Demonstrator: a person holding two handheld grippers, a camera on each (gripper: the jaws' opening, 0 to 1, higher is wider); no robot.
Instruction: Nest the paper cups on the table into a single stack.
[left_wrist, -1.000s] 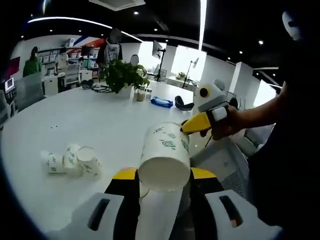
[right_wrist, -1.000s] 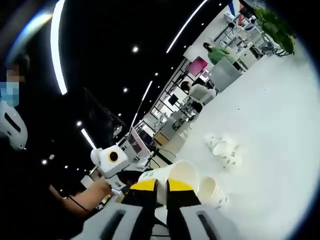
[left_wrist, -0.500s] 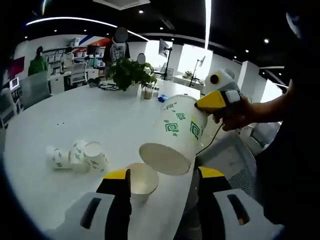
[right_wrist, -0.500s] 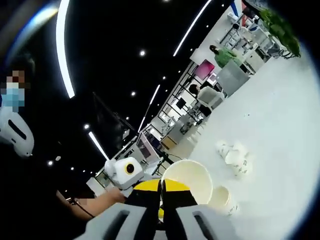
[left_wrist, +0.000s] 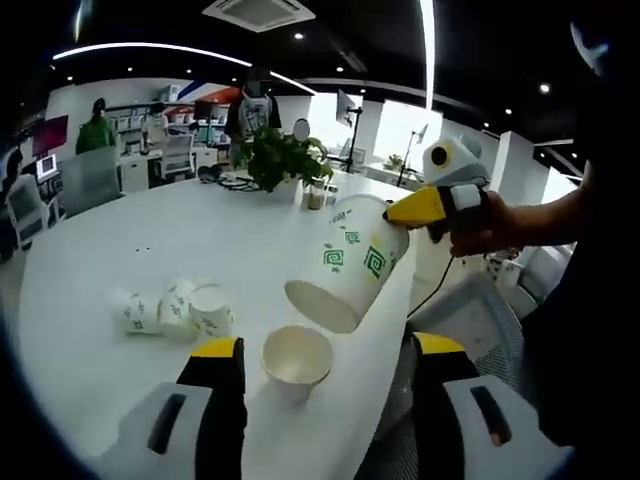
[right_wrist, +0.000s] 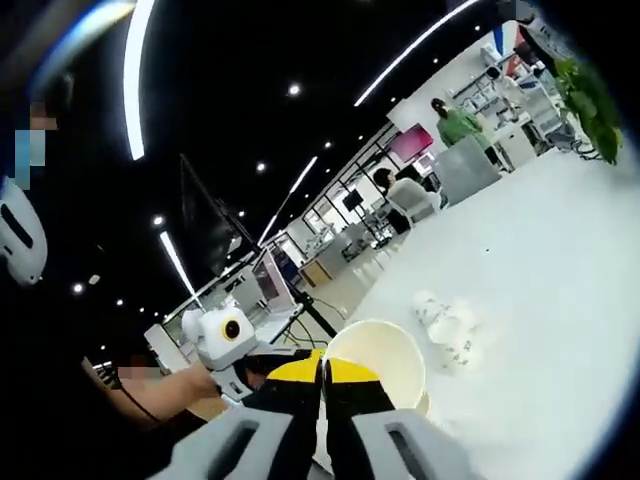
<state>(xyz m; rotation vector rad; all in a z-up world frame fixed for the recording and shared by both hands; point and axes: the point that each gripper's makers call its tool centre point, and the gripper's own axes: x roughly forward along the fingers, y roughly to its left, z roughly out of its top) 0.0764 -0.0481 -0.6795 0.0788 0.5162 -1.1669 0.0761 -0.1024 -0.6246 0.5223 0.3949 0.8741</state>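
My right gripper (left_wrist: 408, 210), coming in from the right in the left gripper view, is shut on the rim of a white paper cup with green marks (left_wrist: 348, 264). The cup hangs tilted, its mouth down and to the left. Just below it, an upright empty cup (left_wrist: 296, 358) stands on the white table (left_wrist: 200, 230). My left gripper (left_wrist: 328, 350) is open, one jaw on each side of that cup and clear of it. Several cups (left_wrist: 170, 310) lie in a heap at the left. In the right gripper view my right gripper (right_wrist: 322, 375) pinches the held cup (right_wrist: 382, 358).
A potted plant (left_wrist: 278, 158) and small items stand at the table's far side. A grey chair (left_wrist: 470, 310) sits past the near table edge on the right. People and desks fill the background. My left gripper (right_wrist: 228, 342) and a hand show at the left.
My left gripper opened and let go of a cup, which now stands on the table. My right gripper lifted its cup up and away from it, tilted.
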